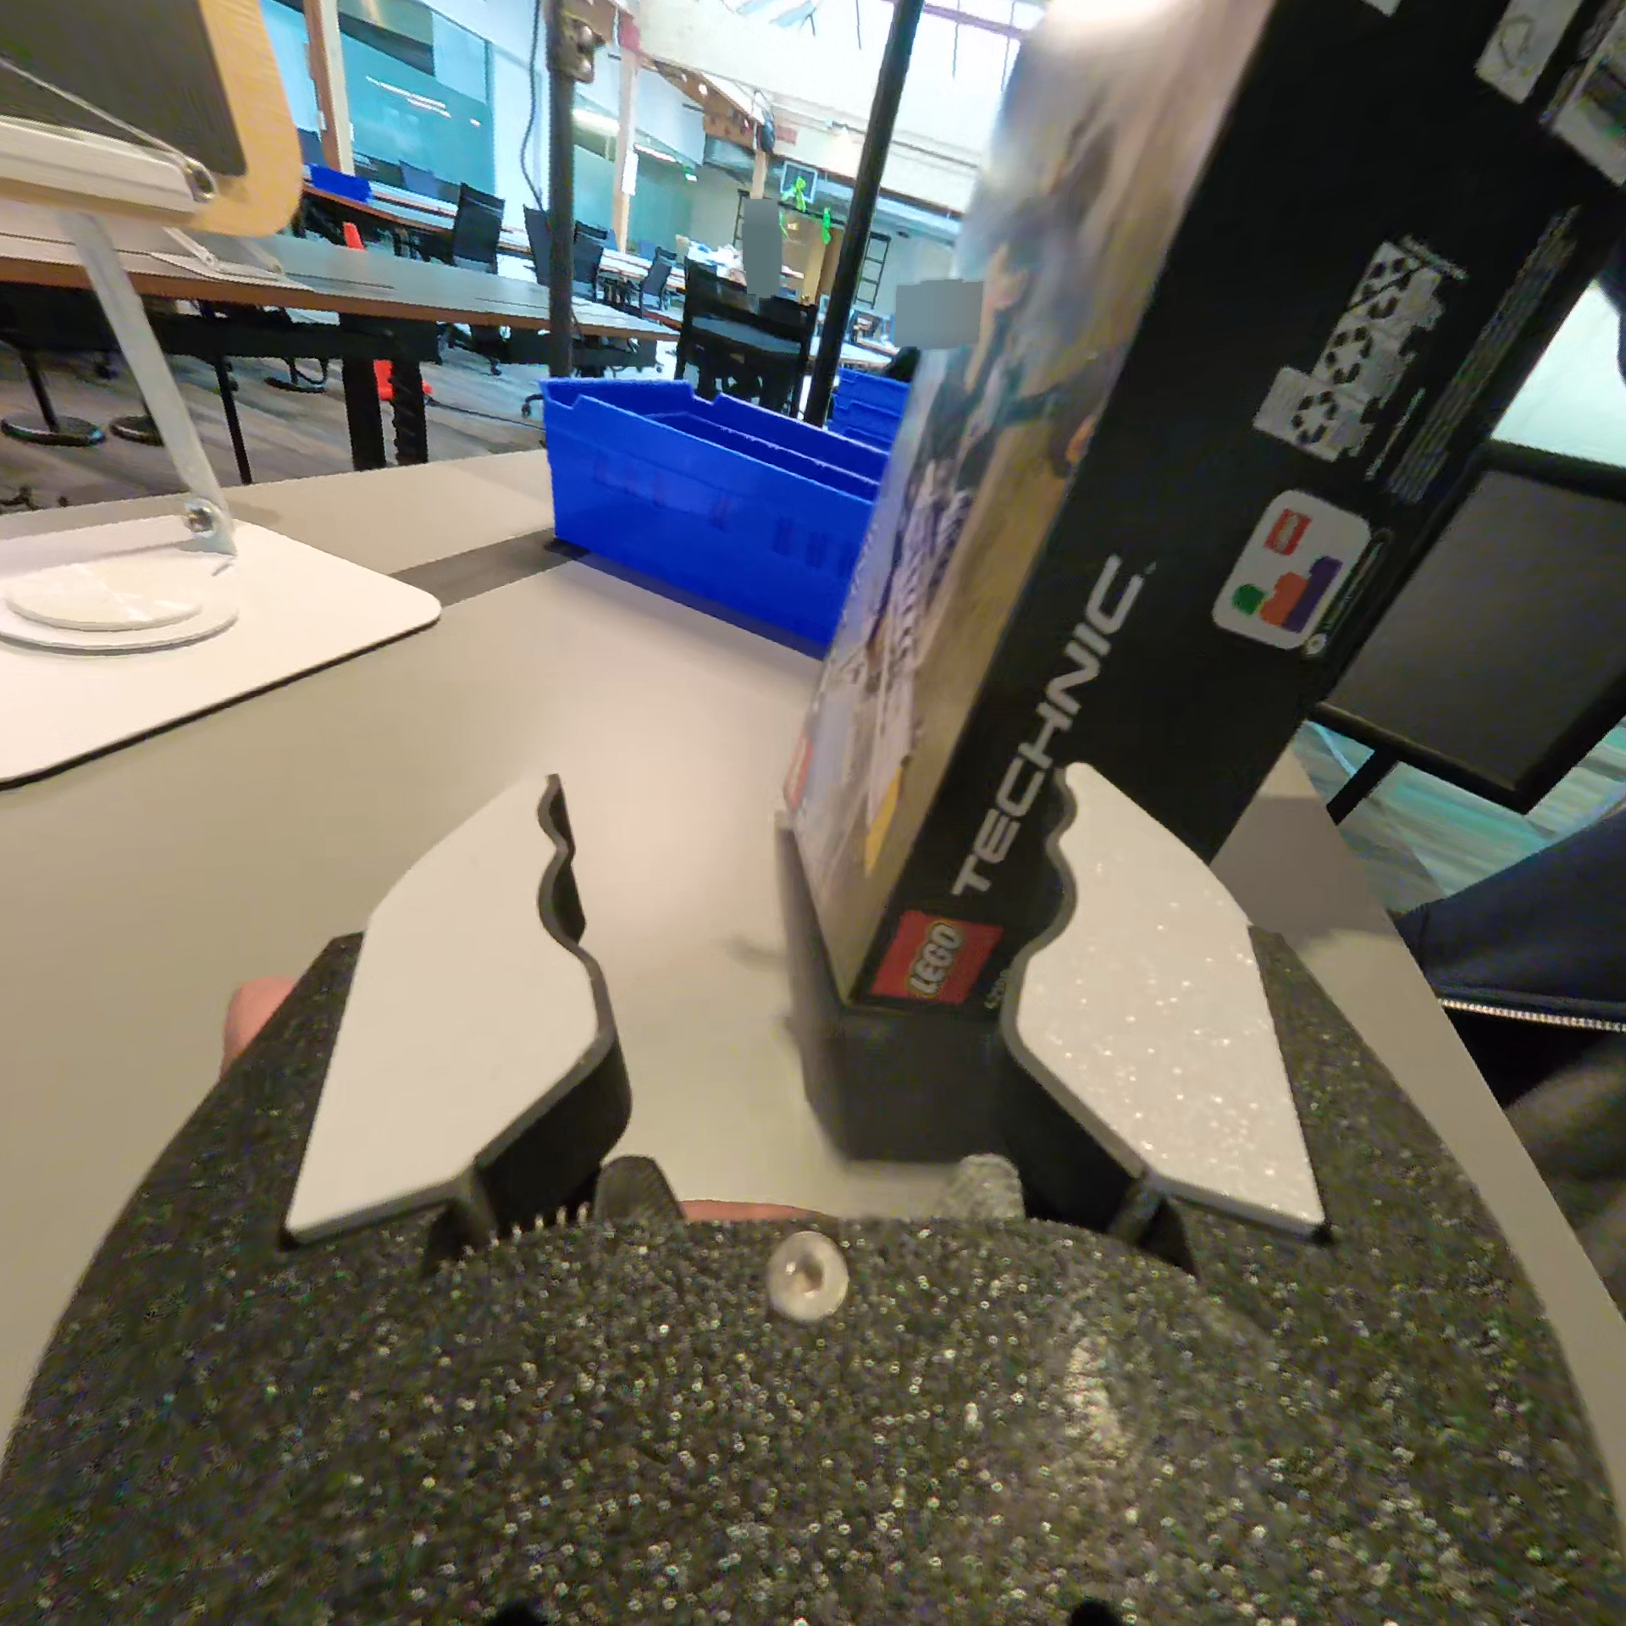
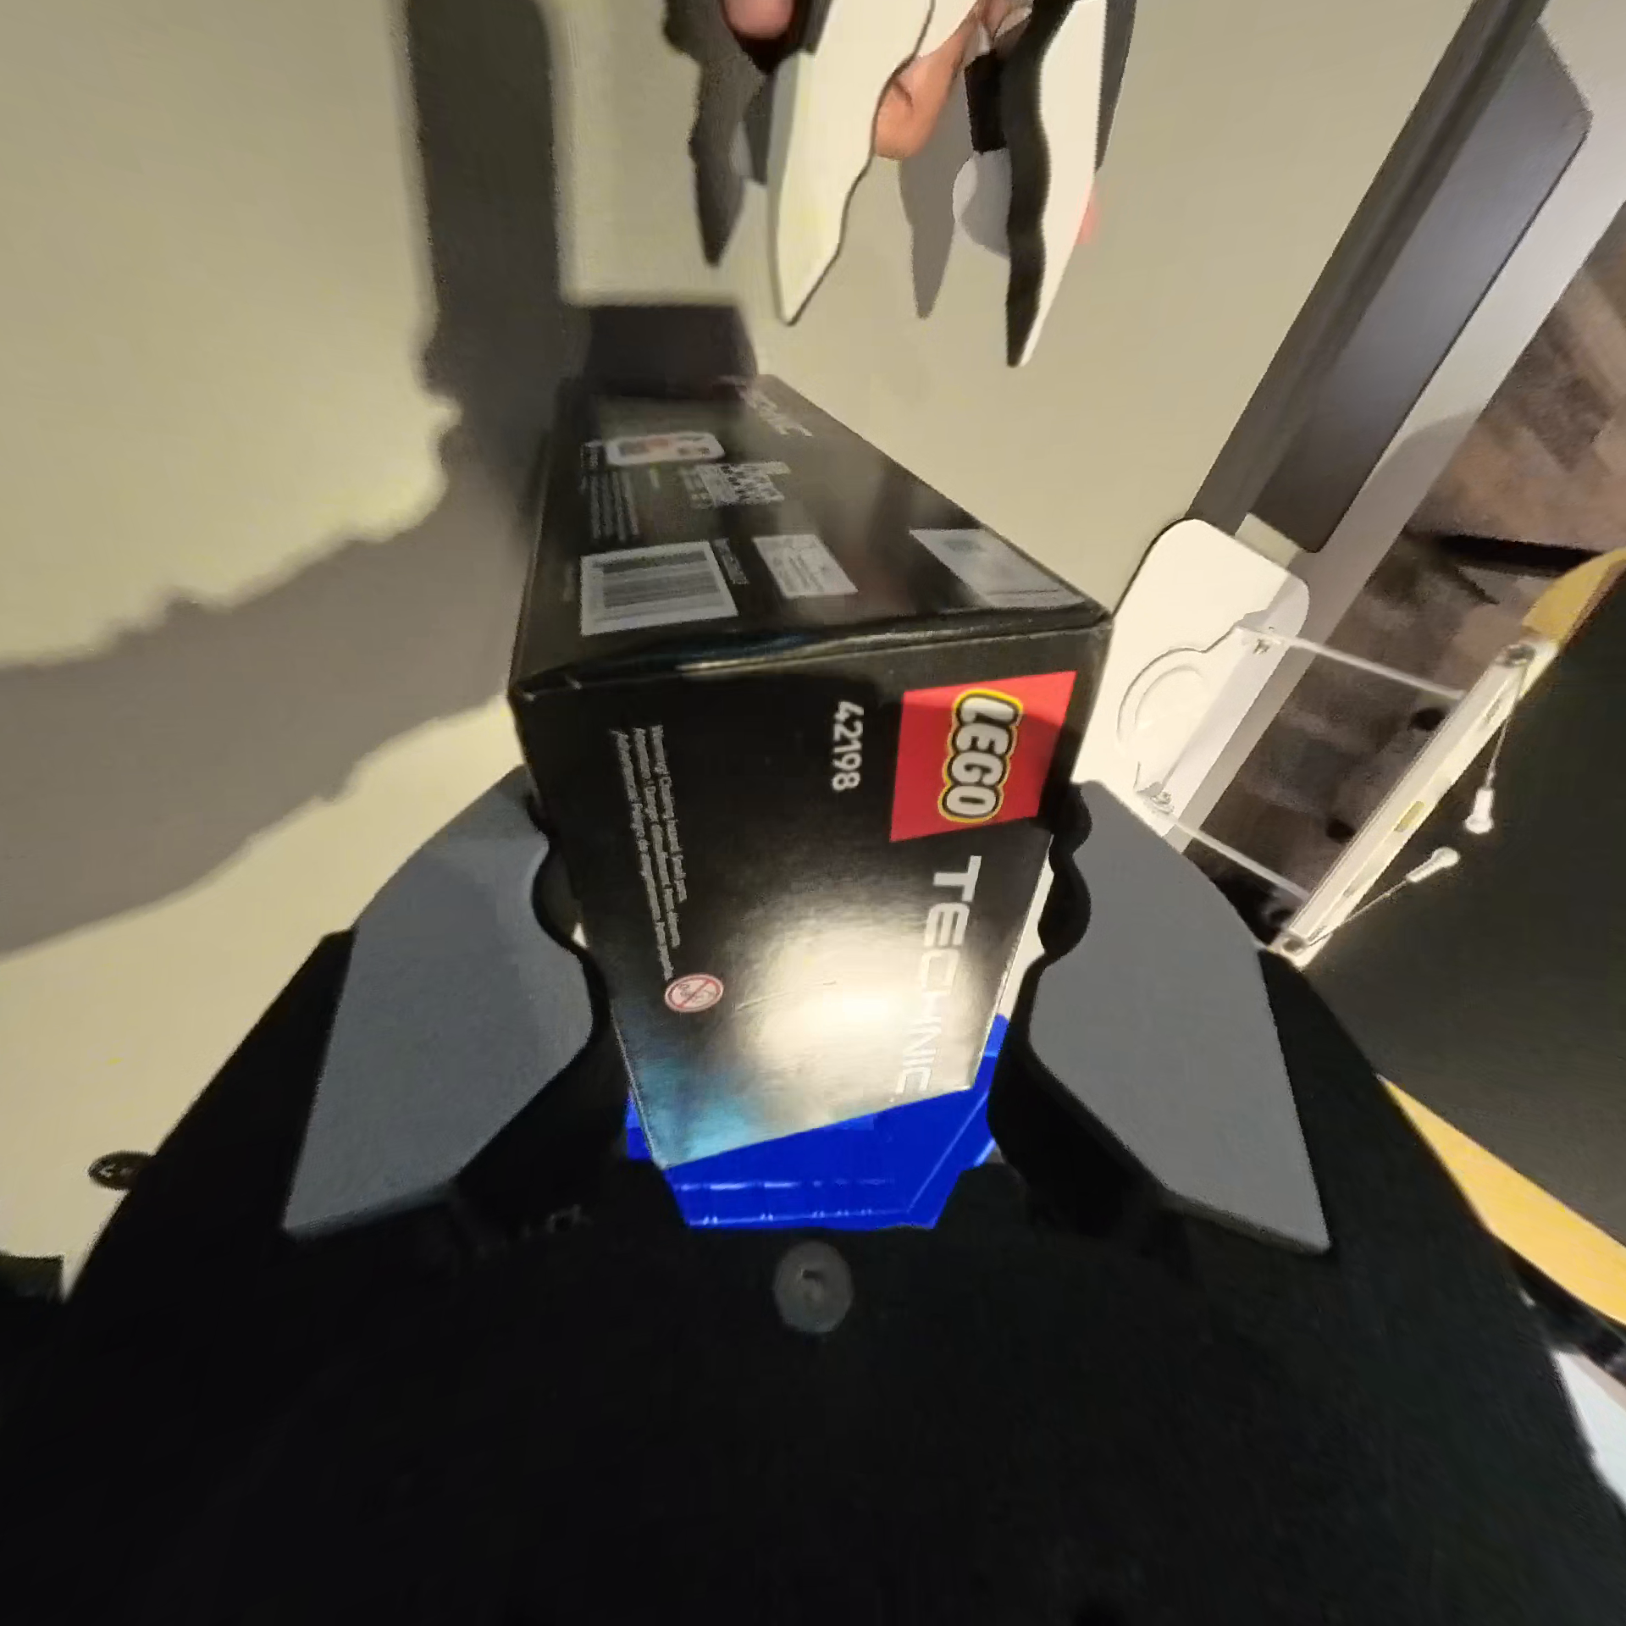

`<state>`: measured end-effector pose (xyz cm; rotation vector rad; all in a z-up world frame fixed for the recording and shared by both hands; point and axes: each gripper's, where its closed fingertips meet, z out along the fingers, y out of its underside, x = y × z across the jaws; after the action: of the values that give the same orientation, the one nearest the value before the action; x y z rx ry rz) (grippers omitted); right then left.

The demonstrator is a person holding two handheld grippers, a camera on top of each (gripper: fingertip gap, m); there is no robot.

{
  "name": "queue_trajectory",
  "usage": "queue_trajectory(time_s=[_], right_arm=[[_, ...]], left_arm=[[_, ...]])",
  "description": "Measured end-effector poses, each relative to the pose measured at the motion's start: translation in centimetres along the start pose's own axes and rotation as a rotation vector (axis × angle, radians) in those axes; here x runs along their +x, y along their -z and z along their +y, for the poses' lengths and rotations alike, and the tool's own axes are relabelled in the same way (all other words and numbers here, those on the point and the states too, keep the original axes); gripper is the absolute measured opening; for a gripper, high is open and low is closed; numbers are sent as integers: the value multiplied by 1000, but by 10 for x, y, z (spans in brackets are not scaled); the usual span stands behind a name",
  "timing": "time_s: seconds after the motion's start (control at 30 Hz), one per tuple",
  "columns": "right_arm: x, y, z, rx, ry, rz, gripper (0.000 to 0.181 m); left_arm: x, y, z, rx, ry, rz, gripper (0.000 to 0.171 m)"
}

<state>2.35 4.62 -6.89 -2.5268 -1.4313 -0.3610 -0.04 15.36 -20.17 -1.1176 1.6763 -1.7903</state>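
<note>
Right gripper [image 2: 805, 880] closed on the upper end of a black toy box [image 2: 792, 704], fingers pressed against its two broad faces. Box held upright and tilted, its lower end down at the grey bench [image 1: 528, 748], inside the near edge; whether that end actually touches the surface cannot be told, though a dark shadow sits directly under it. Red logo patch and white lettering on the narrow black side, printed picture on the broad face; nothing copied here.

Left gripper [image 1: 809, 836] spread wide, holding nothing. Its right finger [image 1: 1144, 1012] just beside or against the narrow side of the box near the bottom corner; contact cannot be confirmed. Its left finger [image 1: 466, 1012] well apart from the box, over bare bench. Also visible from above in the right wrist view [image 2: 915, 238], jaws apart, beyond the far end of the box, with a bit of the holding hand [image 2: 906, 114] showing between the fingers.

Blue plastic bin [image 1: 704, 501] toward the far edge of the bench, behind the box. White base plate [image 1: 176, 633] with a clear stand arm near the left edge of the bench, carrying a dark panel with a tan backing. Dark blue sleeve [image 1: 1531, 950] at the right edge. Office desks and black chairs farther back, off the bench.
</note>
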Motion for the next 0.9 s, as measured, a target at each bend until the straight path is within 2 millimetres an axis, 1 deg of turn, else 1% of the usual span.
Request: queue_trajectory(time_s=[0.13,0.23,0.27,0.33,0.4,0.53,0.63,0.77,0.9], right_arm=[[-8,14,8,79,-15,64,103],[-12,22,24,139,-78,104,102],[-14,23,29,163,-96,111,102],[-19,18,40,173,-127,112,102],[-23,14,45,207,-159,109,102],[-21,13,54,267,-224,107,102],[-19,11,58,293,-248,101,103],[-17,7,60,278,-262,72,102],[-16,-3,57,208,-254,20,102]], left_arm=[[-5,7,4,-11,20,14,102],[-5,15,7,-14,13,40,102],[-2,16,11,-29,1,60,102],[9,12,25,-84,-37,118,103],[20,2,40,-156,-95,148,106],[41,-21,52,-213,-236,146,110],[44,-39,65,-293,-299,99,112],[59,-63,70,-308,-300,108,116],[61,-87,69,-302,-307,61,123]])
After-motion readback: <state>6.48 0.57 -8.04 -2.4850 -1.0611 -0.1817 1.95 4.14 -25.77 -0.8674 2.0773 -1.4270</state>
